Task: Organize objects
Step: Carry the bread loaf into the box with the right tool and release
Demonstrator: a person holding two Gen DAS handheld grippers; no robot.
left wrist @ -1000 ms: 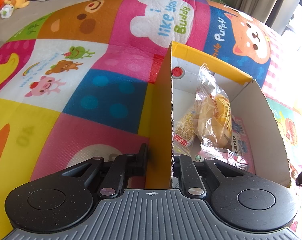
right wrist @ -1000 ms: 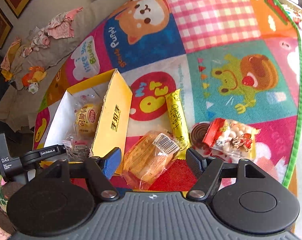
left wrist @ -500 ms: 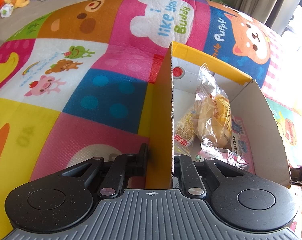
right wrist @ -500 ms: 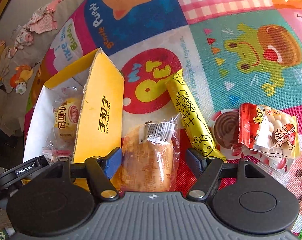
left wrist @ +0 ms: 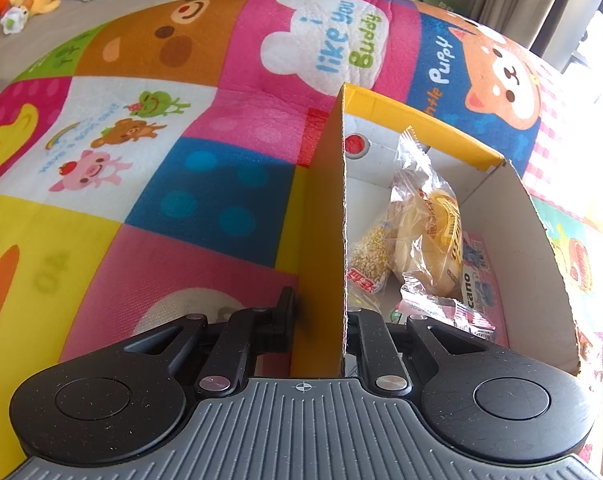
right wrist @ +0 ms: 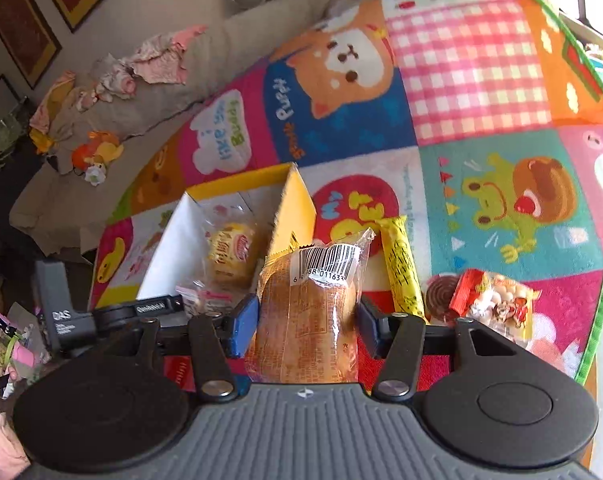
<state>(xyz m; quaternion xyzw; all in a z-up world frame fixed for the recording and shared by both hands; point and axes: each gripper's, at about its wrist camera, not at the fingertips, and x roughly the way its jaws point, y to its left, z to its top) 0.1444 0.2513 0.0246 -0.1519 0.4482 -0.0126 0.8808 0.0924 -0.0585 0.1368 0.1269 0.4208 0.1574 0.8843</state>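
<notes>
Right wrist view shows the bread packet (right wrist: pixel 307 316) between the blue-padded fingers (right wrist: pixel 243 330) of the right gripper (right wrist: pixel 306 330), whose jaws are closing on its sides; the pads already press the wrapper, and the packet hangs raised above the play mat (right wrist: pixel 477 76), just to the right of the yellow box (right wrist: pixel 297 208). To do this step well, the person would do best to squeeze only until the soft loaf stops slipping, since it will likely crush under a hard pinch, then carry it high enough to clear the near wall of the box and lower it beside the snack bags (left wrist: pixel 425 236) already inside. The left gripper (left wrist: pixel 319 320) sits clamped on the box's left wall (left wrist: pixel 325 216), one finger outside and one inside, which should keep the light cardboard from sliding or tipping as the packet goes in. Left on the mat to the right are a yellow cheese stick (right wrist: pixel 401 268) and a red-and-white sweet packet (right wrist: pixel 493 304) lying partly on a brown spiral disc (right wrist: pixel 441 294). Compared with a second ago, the bread packet has come off the mat and now sits upright in the jaws, which were then spread wide around it; the left gripper's hold on the box looks unchanged.
</notes>
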